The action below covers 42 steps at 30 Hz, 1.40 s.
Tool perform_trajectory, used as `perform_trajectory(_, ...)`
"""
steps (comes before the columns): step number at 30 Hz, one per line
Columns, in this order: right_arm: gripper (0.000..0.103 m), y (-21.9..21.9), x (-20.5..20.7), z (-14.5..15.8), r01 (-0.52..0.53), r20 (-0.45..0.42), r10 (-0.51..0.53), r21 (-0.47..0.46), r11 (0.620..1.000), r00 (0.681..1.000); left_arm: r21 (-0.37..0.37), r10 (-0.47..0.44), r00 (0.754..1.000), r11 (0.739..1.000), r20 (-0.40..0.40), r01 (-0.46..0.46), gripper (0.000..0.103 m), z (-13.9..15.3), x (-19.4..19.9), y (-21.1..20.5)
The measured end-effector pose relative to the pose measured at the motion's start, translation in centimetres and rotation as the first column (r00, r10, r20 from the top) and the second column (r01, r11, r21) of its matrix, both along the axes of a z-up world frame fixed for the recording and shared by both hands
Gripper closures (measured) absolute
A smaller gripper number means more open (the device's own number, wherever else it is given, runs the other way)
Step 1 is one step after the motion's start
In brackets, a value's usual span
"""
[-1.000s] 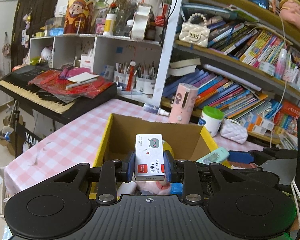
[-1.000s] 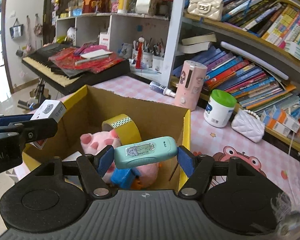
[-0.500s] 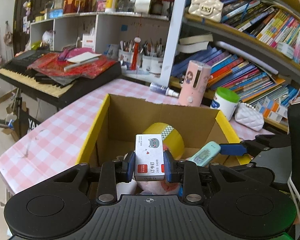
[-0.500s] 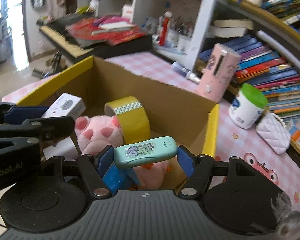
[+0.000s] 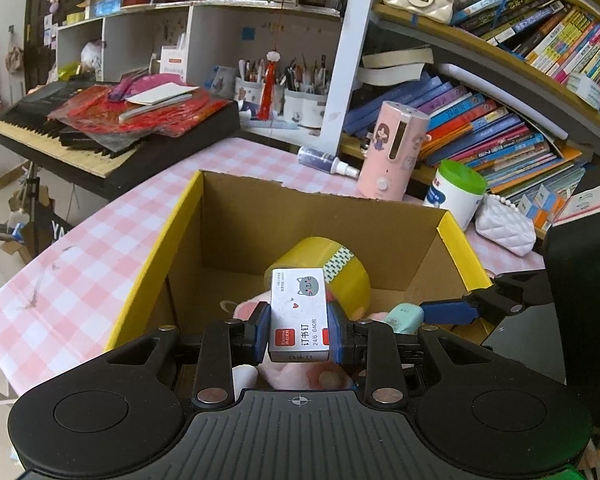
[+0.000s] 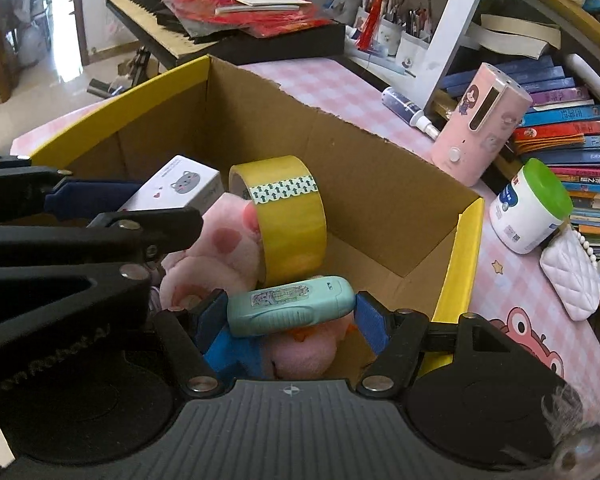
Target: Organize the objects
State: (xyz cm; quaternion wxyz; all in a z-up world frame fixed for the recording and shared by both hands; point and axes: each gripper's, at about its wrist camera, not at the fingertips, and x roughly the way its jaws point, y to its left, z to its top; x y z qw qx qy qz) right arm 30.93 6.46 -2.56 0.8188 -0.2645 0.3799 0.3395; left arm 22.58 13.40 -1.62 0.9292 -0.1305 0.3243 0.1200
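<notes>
A cardboard box with yellow rims (image 5: 156, 240) (image 6: 466, 248) stands on the pink checked table. Inside lie a yellow tape roll (image 5: 332, 264) (image 6: 290, 216) and a pink plush toy (image 6: 220, 256). My left gripper (image 5: 299, 334) is shut on a white staple box with a cat face (image 5: 299, 312), held low inside the box; it also shows in the right wrist view (image 6: 180, 190). My right gripper (image 6: 290, 312) is shut on a mint green device (image 6: 290, 306), held over the plush toy; its end shows in the left wrist view (image 5: 404, 316).
Behind the box stand a pink cylinder gadget (image 5: 392, 152), a green-lidded white jar (image 5: 454, 192), a spray bottle (image 5: 326, 160) and a white quilted purse (image 5: 506, 228). A keyboard with red items (image 5: 112, 128) is at left. Bookshelves (image 5: 500, 120) fill the right.
Both grippers have moved forward and down into the box with their objects still held. The tape roll and plush toy now look closer.
</notes>
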Motion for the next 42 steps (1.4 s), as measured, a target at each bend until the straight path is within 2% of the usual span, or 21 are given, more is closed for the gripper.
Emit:
perform_trajectory(17,0.033,0.3,-1.0,-0.1,-0.021,0.059,0.023,-0.031,0.999,0.998,-0.064,-0.016,1.000,0.998,-0.024,0.014,0.073,-0.2,-0.7,0.3)
perform_trajectory(19,0.027,0.3,-1.1,0.0,-0.015,0.064,0.017,-0.029,0.999,0.998,-0.057,-0.018,1.000,0.998,-0.012,0.017,0.065,0.0,-1.0,0.3)
perform_trajectory(21,0.026,0.2,-1.2,0.1,-0.003,0.067,0.004,-0.022,1.000,0.998,-0.048,-0.002,1.000,0.999,0.010,0.002,0.044,0.4,-1.5,0.4)
perform_trajectory(23,0.025,0.1,-1.4,0.3,0.011,0.073,-0.010,-0.011,1.000,0.997,-0.038,0.002,0.999,0.999,0.042,-0.001,0.040,0.8,-2.2,0.4)
perform_trajectory(30,0.018,-0.7,-3.0,2.3,0.050,0.124,-0.059,0.076,0.996,0.991,-0.016,0.017,0.990,1.000,0.139,-0.014,0.017,2.9,-4.5,0.4)
perform_trajectory(34,0.017,-1.8,-4.5,3.9,0.086,0.155,-0.110,0.152,0.985,0.982,-0.012,0.026,0.978,1.000,0.206,-0.024,0.014,4.2,-6.2,0.6)
perform_trajectory(42,0.016,-4.1,-8.1,6.1,0.189,0.200,-0.245,0.266,0.945,0.949,-0.003,0.056,0.968,0.998,0.246,-0.057,0.008,4.8,-9.2,1.2)
